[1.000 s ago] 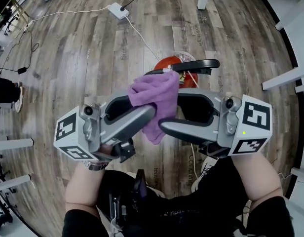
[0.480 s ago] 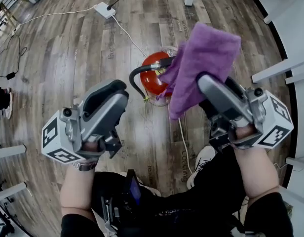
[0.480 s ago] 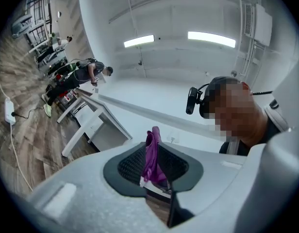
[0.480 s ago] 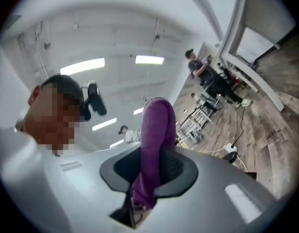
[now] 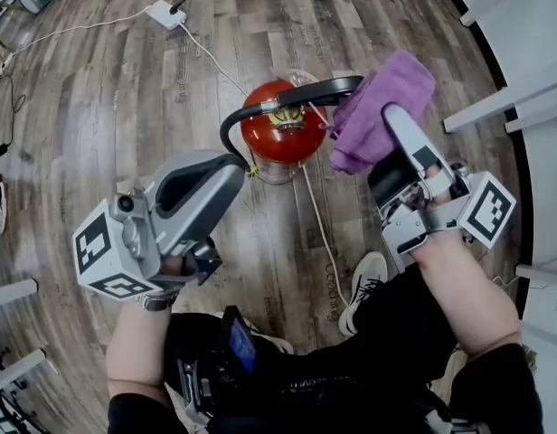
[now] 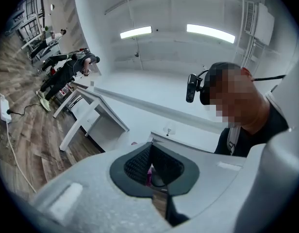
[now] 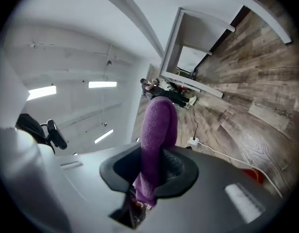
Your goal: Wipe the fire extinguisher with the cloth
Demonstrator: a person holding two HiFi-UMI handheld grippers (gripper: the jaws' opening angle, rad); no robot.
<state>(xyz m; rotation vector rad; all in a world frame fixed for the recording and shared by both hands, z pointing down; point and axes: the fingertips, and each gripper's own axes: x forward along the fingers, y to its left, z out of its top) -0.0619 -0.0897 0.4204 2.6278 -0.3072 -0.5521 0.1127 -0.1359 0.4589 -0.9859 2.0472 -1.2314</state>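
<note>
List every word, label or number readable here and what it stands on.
None reads clearly.
Faint print on the floor planks: too blurred to read.
Marker cubes: square patterns only.
Fire extinguisher, cloth: no label in view.

The floor [image 5: 125, 107] is viewed steeply from above in the head view. The left gripper view is tilted up towards the ceiling [image 6: 164, 13] and the head camera [image 6: 191, 88]. The cloth [image 7: 157, 130], seen close in the right gripper view, and the floor are shared with the head view
</note>
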